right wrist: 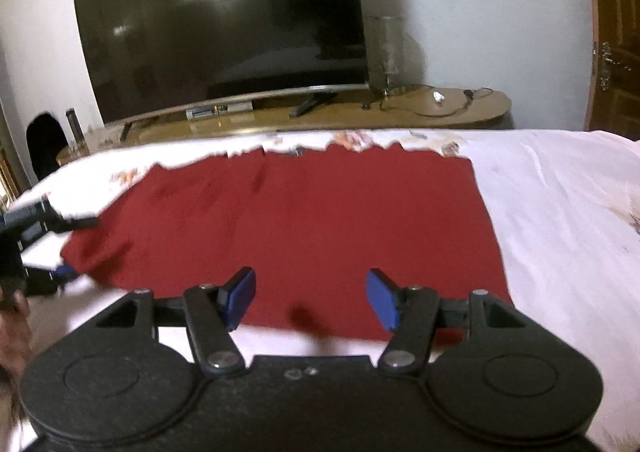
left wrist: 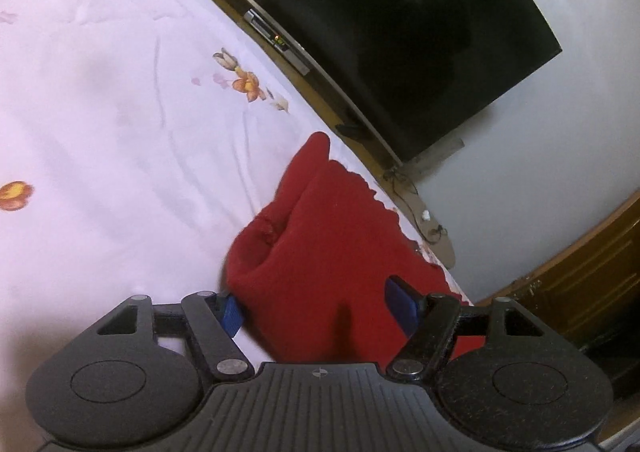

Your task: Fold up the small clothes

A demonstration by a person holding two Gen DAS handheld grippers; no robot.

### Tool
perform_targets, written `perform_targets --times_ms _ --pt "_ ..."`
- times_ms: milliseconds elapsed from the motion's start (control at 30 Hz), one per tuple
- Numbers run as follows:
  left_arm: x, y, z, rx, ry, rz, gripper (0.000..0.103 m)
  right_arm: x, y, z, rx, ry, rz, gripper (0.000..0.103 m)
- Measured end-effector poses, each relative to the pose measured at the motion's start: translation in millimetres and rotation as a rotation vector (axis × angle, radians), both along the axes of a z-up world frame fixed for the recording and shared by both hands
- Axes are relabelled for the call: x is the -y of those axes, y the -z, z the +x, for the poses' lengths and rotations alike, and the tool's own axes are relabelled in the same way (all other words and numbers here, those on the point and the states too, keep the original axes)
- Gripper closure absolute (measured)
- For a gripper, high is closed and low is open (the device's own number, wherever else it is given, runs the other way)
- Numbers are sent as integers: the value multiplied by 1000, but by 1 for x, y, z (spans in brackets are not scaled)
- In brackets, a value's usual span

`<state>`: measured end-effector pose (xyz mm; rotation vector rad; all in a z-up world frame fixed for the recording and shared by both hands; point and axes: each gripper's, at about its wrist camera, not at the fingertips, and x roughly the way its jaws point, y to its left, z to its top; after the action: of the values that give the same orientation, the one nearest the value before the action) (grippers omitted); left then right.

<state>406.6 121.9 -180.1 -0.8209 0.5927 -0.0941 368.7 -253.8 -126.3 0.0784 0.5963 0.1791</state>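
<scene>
The right wrist view takes in the whole red garment [right wrist: 304, 220] spread nearly flat on the bed sheet [right wrist: 560, 192], its far edge scalloped and running along the sheet's far border. Past the bed stands a wooden bench [right wrist: 440, 108] carrying a dark television [right wrist: 224, 24], a glass vase [right wrist: 386, 48] at 1 o'clock and a loose cable [right wrist: 448, 104]. A wooden door [right wrist: 616, 36] fills the 2 o'clock edge. At 9 o'clock the left gripper [right wrist: 60, 248] shows side-on at the garment's left end, blurred, with a hand [right wrist: 14, 332] below it.

The left wrist view is rolled, so the bed runs diagonally. It shows what the other does not: the garment's end [left wrist: 320, 236] bunched and folded over itself, with a rolled sleeve-like lobe reaching toward 12 o'clock, and orange flowers printed on the sheet [left wrist: 100, 112]. The television [left wrist: 380, 24] sits at 1 o'clock.

The left gripper [left wrist: 316, 310] has its jaws apart; red cloth lies between the blue pads [left wrist: 402, 306], which do not press it together, one pad at the cloth's edge, the other over it.

The right gripper [right wrist: 312, 298] has its jaws parted with nothing gripped, over the garment's near hem, which crosses at 6 o'clock between the pads [right wrist: 240, 298].
</scene>
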Motion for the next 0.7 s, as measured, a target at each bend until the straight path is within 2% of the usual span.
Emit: perform_targets --times_ms 33,67,100,133,200,233,267,333,467,533,600,700 --pt "1 2 4 -15 -5 3 68 -2 -2 9 3 0 15 44" --pt "-1 10 10 -58 -2 -20 87 -4 -4 19 6 0 27 47" --pt "-6 18 13 -81 -12 -66 92 -7 -4 28 8 -4 33 49" --pt "-9 21 11 -51 -19 -103 92 -11 -4 38 7 -11 33 56" --pt "-6 19 10 -39 -8 -92 94 -20 0 57 0 -23 12 70" --pt "-5 18 10 -31 -7 -89 94 -25 2 66 -8 -28 5 84" --pt "-5 19 10 -21 -7 -99 94 -28 4 75 -19 -37 6 92" --pt "-5 21 9 3 -7 -120 94 -33 8 85 -14 -45 6 92" --pt "-1 21 18 -5 4 -109 94 -45 20 101 -26 -87 -11 92" --pt "-5 19 19 -15 17 -94 94 -48 39 110 -91 -94 -36 93" --pt "-10 19 18 -25 30 -85 94 -47 45 105 -42 -106 -41 94" --pt "-9 14 19 -30 40 -56 94 -48 48 101 -14 -119 -70 95"
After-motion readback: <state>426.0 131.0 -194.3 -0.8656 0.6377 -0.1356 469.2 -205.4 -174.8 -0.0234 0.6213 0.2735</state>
